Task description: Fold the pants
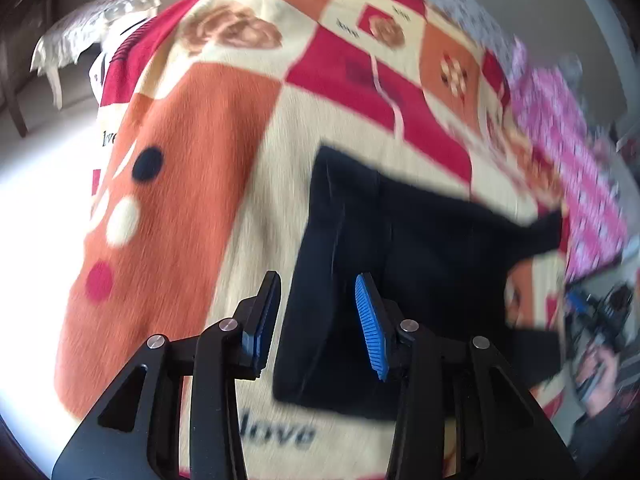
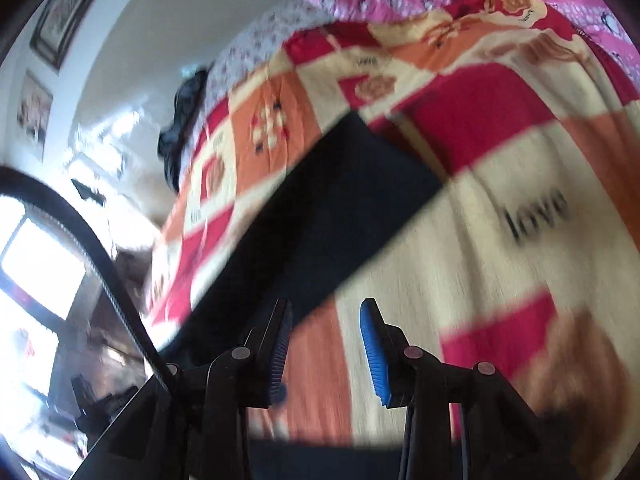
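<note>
Only the left wrist view shows the pants' (image 1: 400,264) whole folded outline.

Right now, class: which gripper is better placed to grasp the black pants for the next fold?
Left. The left gripper hangs open over the pants' edge; the right gripper is open over bare blanket beside them.

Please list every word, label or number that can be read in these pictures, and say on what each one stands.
"love": dark letters on the cream part of the blanket, right wrist view.
"love": also on the blanket near the bottom of the left wrist view, first letter partly hidden.
Small dark words on other blanket squares: too blurred to read.
</note>
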A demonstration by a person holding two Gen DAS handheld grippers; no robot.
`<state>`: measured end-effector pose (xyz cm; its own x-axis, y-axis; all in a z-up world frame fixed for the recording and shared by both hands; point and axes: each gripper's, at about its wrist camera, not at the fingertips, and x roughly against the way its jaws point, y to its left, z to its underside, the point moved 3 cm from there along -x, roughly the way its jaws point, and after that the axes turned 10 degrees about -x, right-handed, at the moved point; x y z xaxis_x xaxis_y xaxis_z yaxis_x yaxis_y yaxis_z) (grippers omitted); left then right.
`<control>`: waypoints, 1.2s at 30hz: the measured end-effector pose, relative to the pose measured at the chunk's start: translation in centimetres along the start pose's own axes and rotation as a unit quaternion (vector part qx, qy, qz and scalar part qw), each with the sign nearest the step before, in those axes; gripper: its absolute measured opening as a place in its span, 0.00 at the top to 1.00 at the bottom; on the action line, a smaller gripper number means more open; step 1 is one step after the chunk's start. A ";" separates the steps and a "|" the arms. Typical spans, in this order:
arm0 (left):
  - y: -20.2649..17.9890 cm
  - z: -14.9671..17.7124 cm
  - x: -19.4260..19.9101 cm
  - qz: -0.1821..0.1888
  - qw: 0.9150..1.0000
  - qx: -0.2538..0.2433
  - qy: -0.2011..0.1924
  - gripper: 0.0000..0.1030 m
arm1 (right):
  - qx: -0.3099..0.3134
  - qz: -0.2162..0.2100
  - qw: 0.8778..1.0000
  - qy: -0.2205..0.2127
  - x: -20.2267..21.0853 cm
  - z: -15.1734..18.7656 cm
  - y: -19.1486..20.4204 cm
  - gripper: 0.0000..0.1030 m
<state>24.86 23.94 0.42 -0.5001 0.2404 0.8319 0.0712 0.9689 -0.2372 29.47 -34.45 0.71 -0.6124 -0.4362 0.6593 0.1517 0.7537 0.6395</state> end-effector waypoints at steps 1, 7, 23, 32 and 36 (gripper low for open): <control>-0.5 1.4 0.3 -0.004 1.000 -0.018 0.009 0.63 | 0.014 0.012 1.000 0.011 0.6 1.1 0.0 0.67; -1.4 7.5 -0.3 0.010 0.999 -0.018 0.045 0.61 | 0.039 -0.010 0.998 0.040 7.1 9.7 -2.5 0.67; -1.2 5.8 -3.4 0.090 0.987 0.131 -0.010 0.71 | -0.214 -0.080 0.973 -0.020 9.3 14.3 -13.7 0.66; -2.2 6.9 -1.1 0.038 0.992 0.110 -0.038 0.91 | -0.169 -0.048 0.984 -0.020 6.5 10.3 -11.8 0.97; -2.1 8.2 1.8 0.033 0.989 0.130 -0.060 0.91 | -0.089 0.029 0.995 -0.033 7.0 9.4 -9.1 0.96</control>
<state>16.74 21.86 -1.70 -0.6019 0.2791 0.7482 -0.1099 0.8990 -0.4238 16.49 -39.74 -4.22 -0.6478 -0.3563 0.6733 0.3192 0.6755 0.6646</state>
